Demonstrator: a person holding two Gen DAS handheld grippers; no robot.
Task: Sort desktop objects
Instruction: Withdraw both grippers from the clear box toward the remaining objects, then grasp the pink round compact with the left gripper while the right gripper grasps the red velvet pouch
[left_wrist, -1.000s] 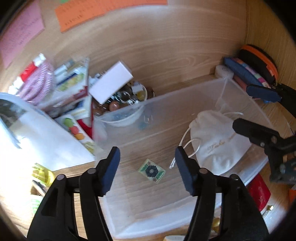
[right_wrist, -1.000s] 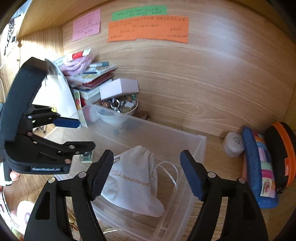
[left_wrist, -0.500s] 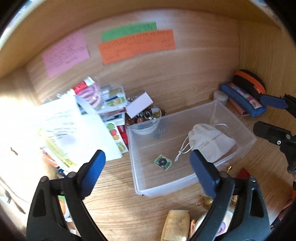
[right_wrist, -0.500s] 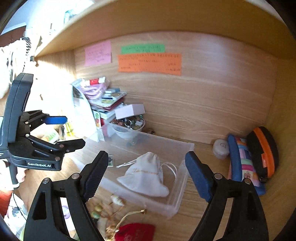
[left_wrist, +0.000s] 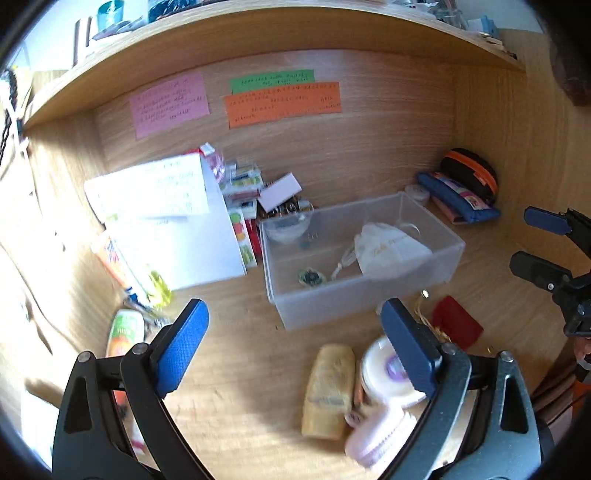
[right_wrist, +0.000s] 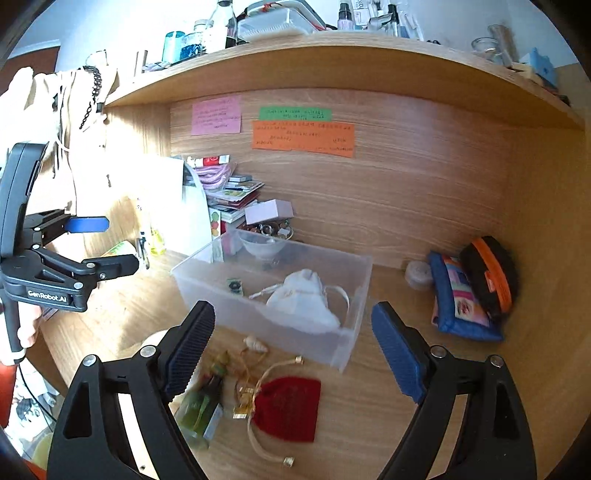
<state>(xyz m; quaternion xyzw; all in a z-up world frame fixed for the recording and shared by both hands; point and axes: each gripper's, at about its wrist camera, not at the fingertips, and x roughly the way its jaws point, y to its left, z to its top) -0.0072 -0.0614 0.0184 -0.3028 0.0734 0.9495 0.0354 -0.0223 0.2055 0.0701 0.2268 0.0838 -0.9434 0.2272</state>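
A clear plastic bin (left_wrist: 369, 295) (right_wrist: 343, 339) stands on the wooden desk and holds a white drawstring pouch (left_wrist: 391, 251) (right_wrist: 303, 302) and a small green patterned card (left_wrist: 312, 277) (right_wrist: 235, 285). In front of the bin lie a red pouch (right_wrist: 286, 408) (left_wrist: 456, 325), a green bottle (right_wrist: 201, 406), a tan case (left_wrist: 328, 391) and a white round jar (left_wrist: 391, 376). My left gripper (left_wrist: 295, 354) is open and empty, held back above the near desk. My right gripper (right_wrist: 291, 358) is open and empty above the red pouch.
A stack of books and papers (left_wrist: 166, 221) and a bowl of trinkets (right_wrist: 267, 236) stand behind the bin at left. A blue pencil case (right_wrist: 461, 299) and a black-orange case (right_wrist: 487, 273) lie against the right wall. A shelf (right_wrist: 332, 66) hangs overhead.
Both grippers have pulled back and up from over the bin, so much more of the desk shows. The card lies in the bin where the left gripper was.
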